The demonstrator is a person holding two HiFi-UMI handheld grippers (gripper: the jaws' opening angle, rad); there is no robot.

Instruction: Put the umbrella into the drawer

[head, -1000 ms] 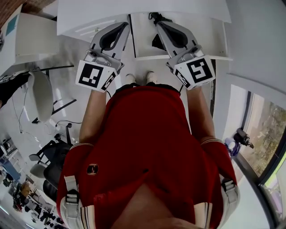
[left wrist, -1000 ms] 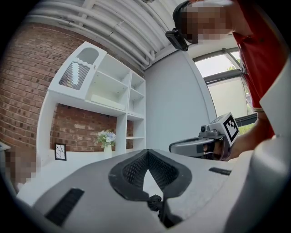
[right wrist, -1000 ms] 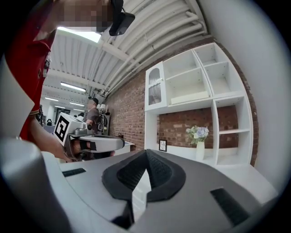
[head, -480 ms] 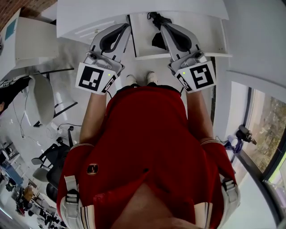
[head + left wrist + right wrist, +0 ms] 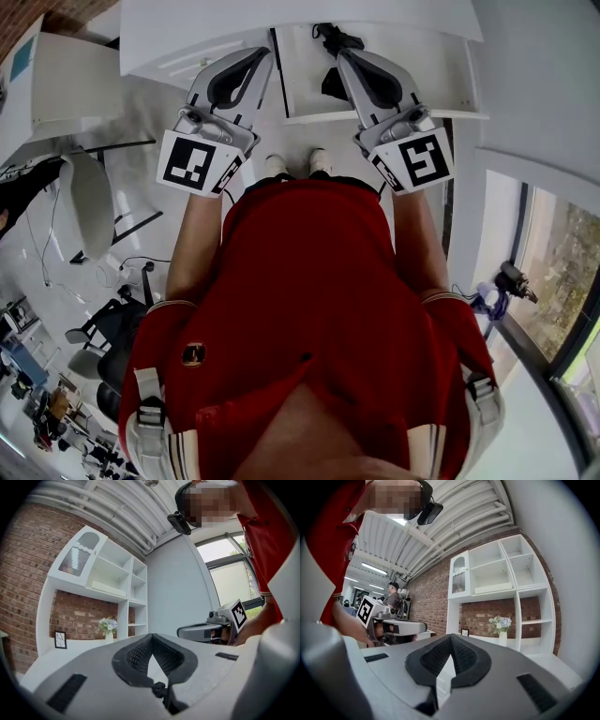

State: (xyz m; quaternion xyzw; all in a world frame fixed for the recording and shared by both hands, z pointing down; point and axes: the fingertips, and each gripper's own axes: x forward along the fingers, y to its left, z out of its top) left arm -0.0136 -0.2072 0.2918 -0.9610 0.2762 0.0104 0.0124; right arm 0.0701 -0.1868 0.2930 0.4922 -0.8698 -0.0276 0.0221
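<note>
A black folded umbrella (image 5: 331,84) lies in the open white drawer (image 5: 441,89) of a white cabinet, partly hidden under my right gripper (image 5: 343,54). That gripper is held level over the drawer's left part, shut, with nothing between its pads (image 5: 451,636). My left gripper (image 5: 254,56) is held level beside it, left of the drawer and over the cabinet's edge, also shut and empty (image 5: 151,636). Each gripper shows in the other's view: the right gripper (image 5: 206,631) and the left gripper (image 5: 401,626).
A white shelf unit (image 5: 497,569) against a brick wall holds a vase of flowers (image 5: 500,623) and a small picture frame (image 5: 60,639). A white chair (image 5: 89,197) stands at the left, a window (image 5: 562,272) at the right. Another person (image 5: 393,599) stands far off.
</note>
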